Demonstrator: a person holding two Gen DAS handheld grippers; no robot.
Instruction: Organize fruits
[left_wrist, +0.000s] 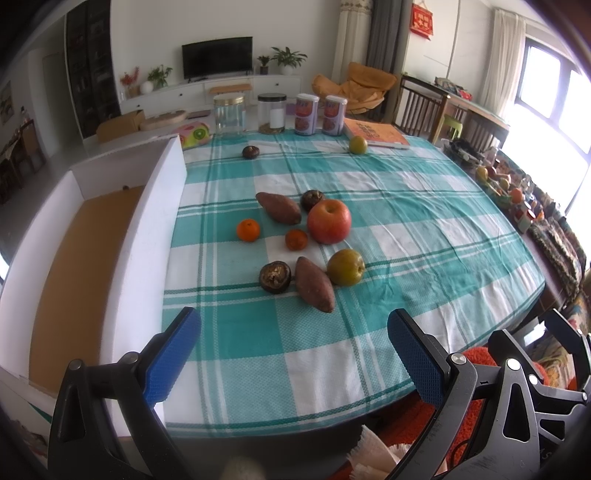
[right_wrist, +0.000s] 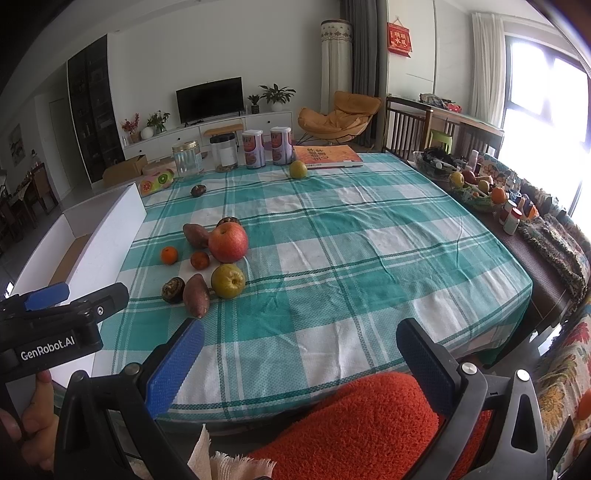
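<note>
A: Both pairs of fingers spread wide, gripping nothing. Left gripper (left_wrist: 293, 349) low over the near edge of the checked tablecloth (left_wrist: 424, 229), right gripper (right_wrist: 299, 354) likewise, above an orange fuzzy cushion (right_wrist: 362, 421).

B: And the fruit?

A: Clustered ahead of the left gripper, well apart from the blue fingertips (left_wrist: 173, 358). Nearest: a sweet potato (left_wrist: 314, 284), with a dark shrivelled fruit (left_wrist: 274, 277) just beside it on the left and a green apple (left_wrist: 345, 266) on the right. Farther back: a red apple (left_wrist: 328, 220), two small oranges (left_wrist: 248, 230) (left_wrist: 296, 239), a second sweet potato (left_wrist: 277, 208), another dark fruit (left_wrist: 312, 199) behind the red apple.

B: From the right wrist?

A: Same cluster, ahead and off to the left of the right gripper, near sweet potato (right_wrist: 196, 295) closest, green apple (right_wrist: 228, 280) beside it, red apple (right_wrist: 228, 242) behind.

B: Anything only one camera catches?

A: Left view looks down into the white box (left_wrist: 162, 206) at the table's left edge, brown floor inside. Right view shows only its outer wall (right_wrist: 110, 236), but catches the left gripper (right_wrist: 48, 295) from the side, a thumb under it. Right view also clearer on the fruit bowl (right_wrist: 472, 192) on the side table.

B: At the far end?

A: A lone green fruit (left_wrist: 358, 144) by an orange book (left_wrist: 375, 133), a lone dark fruit (left_wrist: 251, 151), two jars (left_wrist: 229, 114) and two cans (left_wrist: 306, 113).
</note>
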